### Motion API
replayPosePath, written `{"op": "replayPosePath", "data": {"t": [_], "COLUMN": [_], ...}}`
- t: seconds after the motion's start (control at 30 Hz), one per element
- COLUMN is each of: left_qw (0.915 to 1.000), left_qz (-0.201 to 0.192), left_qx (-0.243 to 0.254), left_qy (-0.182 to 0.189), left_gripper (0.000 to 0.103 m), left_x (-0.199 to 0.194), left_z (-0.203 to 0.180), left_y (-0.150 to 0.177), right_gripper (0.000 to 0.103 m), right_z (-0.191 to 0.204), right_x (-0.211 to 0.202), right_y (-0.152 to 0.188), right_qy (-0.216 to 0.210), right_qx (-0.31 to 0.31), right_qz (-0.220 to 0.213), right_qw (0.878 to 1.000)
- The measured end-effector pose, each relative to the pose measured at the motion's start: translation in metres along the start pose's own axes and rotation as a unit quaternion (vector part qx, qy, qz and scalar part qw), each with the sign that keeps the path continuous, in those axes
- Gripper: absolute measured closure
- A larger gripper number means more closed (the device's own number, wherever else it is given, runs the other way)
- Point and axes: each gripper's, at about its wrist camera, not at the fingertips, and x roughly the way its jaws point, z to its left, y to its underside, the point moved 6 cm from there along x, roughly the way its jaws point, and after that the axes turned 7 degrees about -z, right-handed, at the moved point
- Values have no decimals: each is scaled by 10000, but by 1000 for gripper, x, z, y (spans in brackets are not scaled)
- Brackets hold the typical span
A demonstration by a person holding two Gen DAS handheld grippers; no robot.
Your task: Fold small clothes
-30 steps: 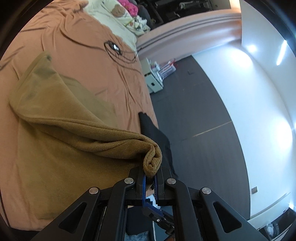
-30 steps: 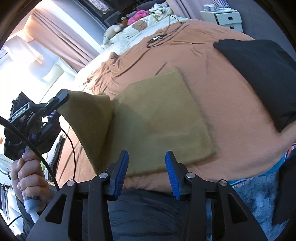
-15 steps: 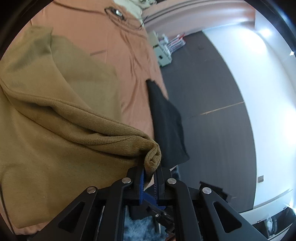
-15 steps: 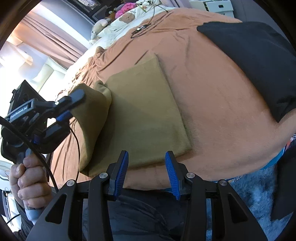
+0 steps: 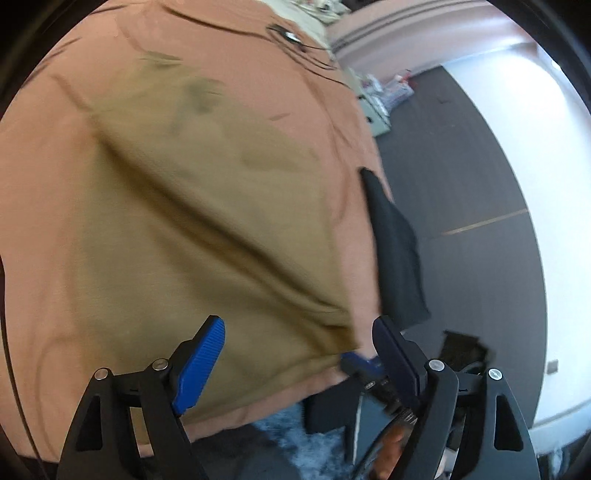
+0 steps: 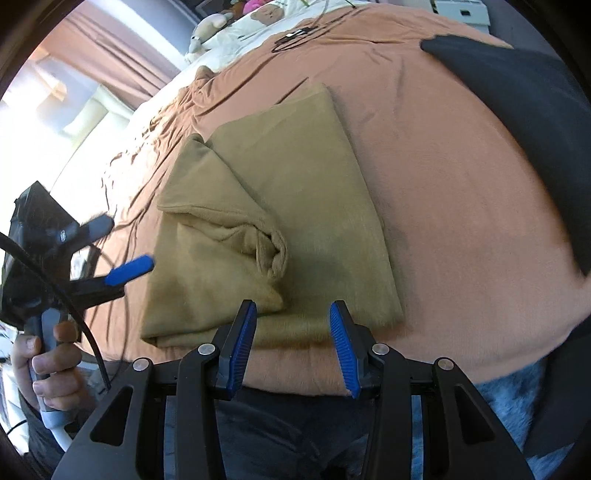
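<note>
Rust-orange bedding covers the bed (image 6: 461, 206), and on it near the front edge lies the tan garment (image 6: 314, 206), a soft fleecy piece folded into a rough rectangle, with its left flap turned over on top and ending in a rumpled bunch near the middle. The left claw (image 5: 295, 354) hangs over the garment's near edge with its jaws opening wide and nothing pinched between them. The right claw (image 6: 291, 343) sits partly open just in front of the garment, gripping nothing. A black garment (image 6: 524, 122) lies on the bed well to the right. Pillows and soft toys (image 6: 258, 14) sit at the far end, with a black cable (image 6: 291, 38) close by.
</note>
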Motion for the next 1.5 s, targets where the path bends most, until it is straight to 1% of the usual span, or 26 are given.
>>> {"op": "replayPosePath", "data": {"t": [0.17,0.27,0.3,0.33,0.43,0.5,0.57,0.67,0.7,0.8,1.0,1.1,1.33,1.5], "left_qw": [9987,9971,9967,9961,9946,9923,9919,9913,9911,9907,9903,9914,9949,9966], "left_qz": [-178,-218,-210,-196,-142,-70,12,92,110,171,136,81,-233,-338], "left_qx": [-209,-334,-365,-404,-522,-529,-499,-426,-414,-417,-435,-463,-354,-221], "left_qy": [-440,-649,-698,-754,-883,-1115,-1171,-1240,-1258,-1282,-1312,-1225,-911,-718], "left_gripper": [21,25,27,28,37,45,50,51,53,57,57,57,56,55], "left_x": [-22,-36,-37,-38,-38,-36,-35,-33,-32,-28,-28,-27,-34,-24], "left_z": [37,56,59,63,75,81,86,87,87,86,86,81,59,42], "left_y": [1,6,7,9,14,18,24,32,34,37,34,27,-7,-38], "right_gripper": [64,64,65,68,92,97,99,99,100,100,100,100,100,100], "right_z": [11,18,21,23,29,32,32,30,28,20,1,-10,-27,-32], "right_x": [11,18,20,22,27,27,21,9,5,-5,-20,-17,-3,-6], "right_y": [-15,-18,-21,-22,-27,-30,-33,-34,-34,-30,-22,-13,-4,-4], "right_qy": [193,327,367,403,506,508,446,298,256,242,292,273,238,101], "right_qx": [-427,-698,-797,-872,-1062,-1116,-1097,-1000,-959,-877,-648,-496,-238,-179], "right_qz": [91,157,183,196,248,235,143,2,-30,-92,-191,-138,-2,-34], "right_qw": [9989,9969,9960,9952,9927,9922,9929,9945,9951,9958,9973,9983,9994,9998]}}
